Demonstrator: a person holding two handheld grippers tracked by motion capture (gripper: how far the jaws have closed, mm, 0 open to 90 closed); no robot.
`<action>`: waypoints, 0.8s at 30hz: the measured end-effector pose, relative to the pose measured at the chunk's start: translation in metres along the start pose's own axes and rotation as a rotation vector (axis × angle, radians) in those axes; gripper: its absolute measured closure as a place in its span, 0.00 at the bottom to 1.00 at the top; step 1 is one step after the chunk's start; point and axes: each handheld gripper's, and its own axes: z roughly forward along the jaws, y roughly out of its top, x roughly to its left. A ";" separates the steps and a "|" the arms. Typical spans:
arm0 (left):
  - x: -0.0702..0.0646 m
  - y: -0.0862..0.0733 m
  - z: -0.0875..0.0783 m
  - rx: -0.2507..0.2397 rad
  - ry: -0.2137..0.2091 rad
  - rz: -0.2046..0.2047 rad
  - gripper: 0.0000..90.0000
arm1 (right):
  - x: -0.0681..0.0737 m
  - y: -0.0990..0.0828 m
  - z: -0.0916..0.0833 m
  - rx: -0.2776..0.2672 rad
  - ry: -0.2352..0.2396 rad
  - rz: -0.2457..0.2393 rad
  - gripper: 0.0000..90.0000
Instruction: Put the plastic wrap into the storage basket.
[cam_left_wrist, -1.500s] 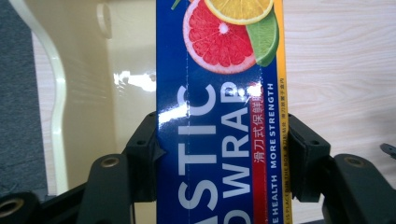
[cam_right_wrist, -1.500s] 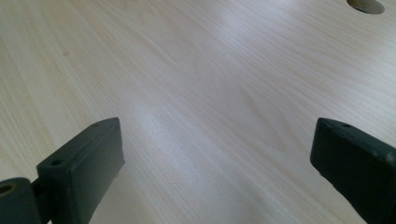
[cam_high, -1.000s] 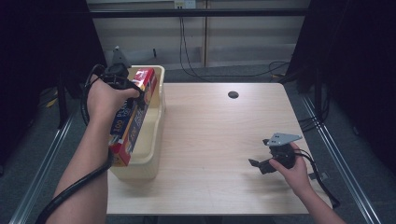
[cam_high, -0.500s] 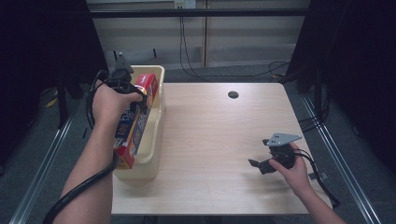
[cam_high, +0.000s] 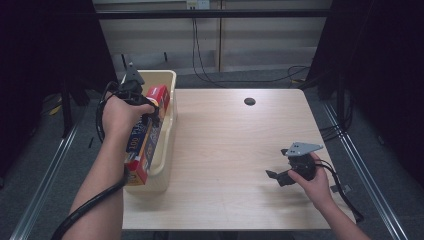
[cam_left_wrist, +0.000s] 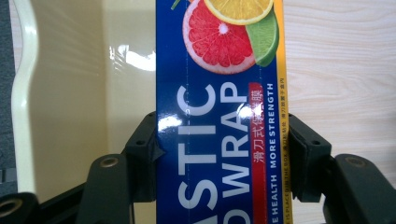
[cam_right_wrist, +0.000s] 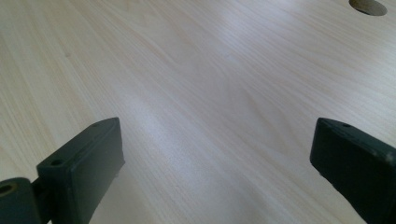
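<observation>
Plastic wrap box (cam_left_wrist: 219, 112): deep blue face with white block lettering, a red vertical label bearing white characters, and a yellow edge strip with small dark print; printed citrus slices at one end, pink-red grapefruit, orange and green lime; in the high view, a red end panel. Bin (cam_high: 167, 131): pale cream-yellow, glossy, plain inside. Table (cam_high: 235, 150): light wood with fine straight grain, one dark round hole (cam_high: 249, 101). Left gripper (cam_left_wrist: 219, 154): black jaws with brass-coloured pivot screws. Right gripper (cam_high: 285, 176): black body and jaws, grey three-cornered plate on top, black cable. Floor (cam_high: 50, 150): grey.
</observation>
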 end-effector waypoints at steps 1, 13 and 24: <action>0.000 0.000 0.001 0.002 -0.003 -0.003 0.45 | 0.000 0.000 0.000 -0.001 0.001 -0.003 0.03; 0.002 -0.002 0.016 0.031 -0.010 -0.021 0.45 | 0.000 0.002 0.004 0.002 0.010 -0.006 0.03; 0.005 -0.004 0.032 0.062 -0.029 -0.026 0.45 | 0.000 0.003 0.005 0.000 0.013 -0.009 0.03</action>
